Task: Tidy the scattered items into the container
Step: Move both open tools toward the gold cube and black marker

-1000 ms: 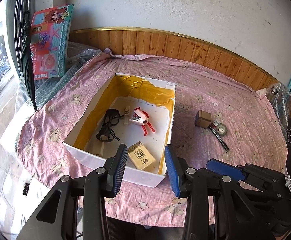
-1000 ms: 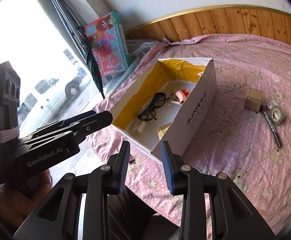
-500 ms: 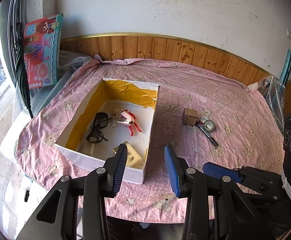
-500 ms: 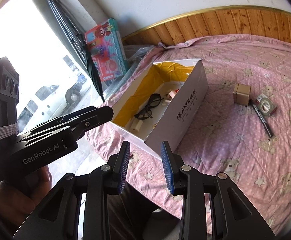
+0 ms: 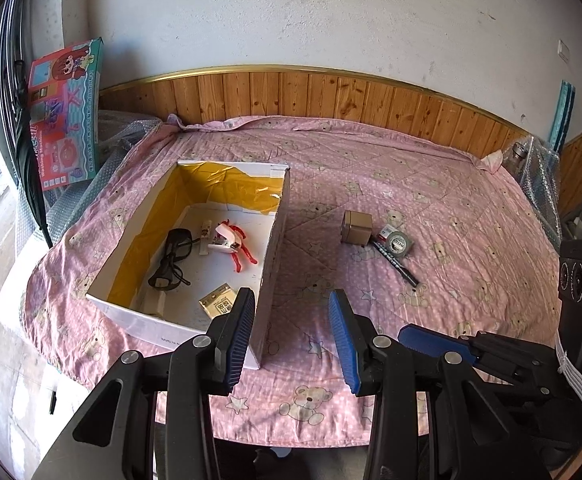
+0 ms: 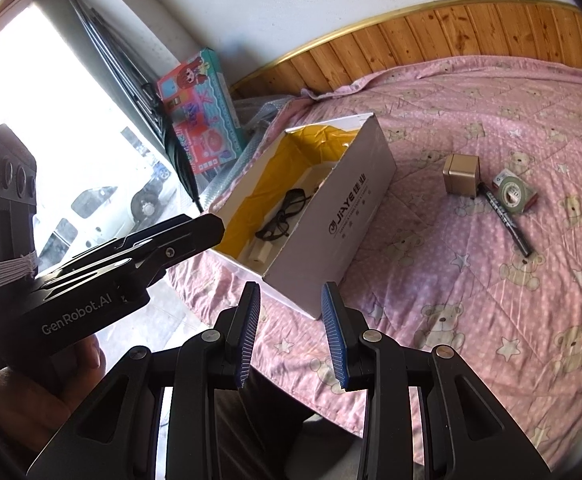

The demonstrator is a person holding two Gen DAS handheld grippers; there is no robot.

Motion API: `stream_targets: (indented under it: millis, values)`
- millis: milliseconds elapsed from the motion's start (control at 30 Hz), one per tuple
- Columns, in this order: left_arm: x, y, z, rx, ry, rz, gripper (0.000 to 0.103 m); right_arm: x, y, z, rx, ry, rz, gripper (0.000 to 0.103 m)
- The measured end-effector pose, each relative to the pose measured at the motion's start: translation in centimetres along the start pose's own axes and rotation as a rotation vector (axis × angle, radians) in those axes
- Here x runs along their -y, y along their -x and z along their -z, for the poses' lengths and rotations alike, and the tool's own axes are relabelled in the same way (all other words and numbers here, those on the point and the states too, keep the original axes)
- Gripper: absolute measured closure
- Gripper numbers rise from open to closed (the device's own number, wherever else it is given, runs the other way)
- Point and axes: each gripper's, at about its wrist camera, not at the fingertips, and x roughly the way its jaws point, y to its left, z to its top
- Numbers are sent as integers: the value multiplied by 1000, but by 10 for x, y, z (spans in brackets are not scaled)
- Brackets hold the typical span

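A pink bear-print bedspread (image 5: 431, 184) is covering the bed. Both the left gripper (image 5: 291, 334) and right gripper (image 6: 291, 330) are hovering empty, jaws parted, over its near edge; the white box (image 5: 273, 240) is holding glasses (image 5: 171, 254), while a gold cube (image 5: 355, 227), tape roll (image 5: 398, 242) and marker (image 5: 397, 262) are lying mid-bed.

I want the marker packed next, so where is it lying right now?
The black marker lies on the pink quilt right of the white box, outside it, between the small gold box and the tape roll, seemingly touching both.
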Motion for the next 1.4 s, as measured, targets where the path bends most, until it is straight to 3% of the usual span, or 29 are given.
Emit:
stream_targets:
  millis: [600, 1400]
  values:
    - [30, -42, -4, -69, -24, 22, 63, 58, 0, -1, -3, -104, 23, 69]
    - [60, -154, -32, -204, -16, 82, 63, 159, -31, -19, -55, -240, 122, 69]
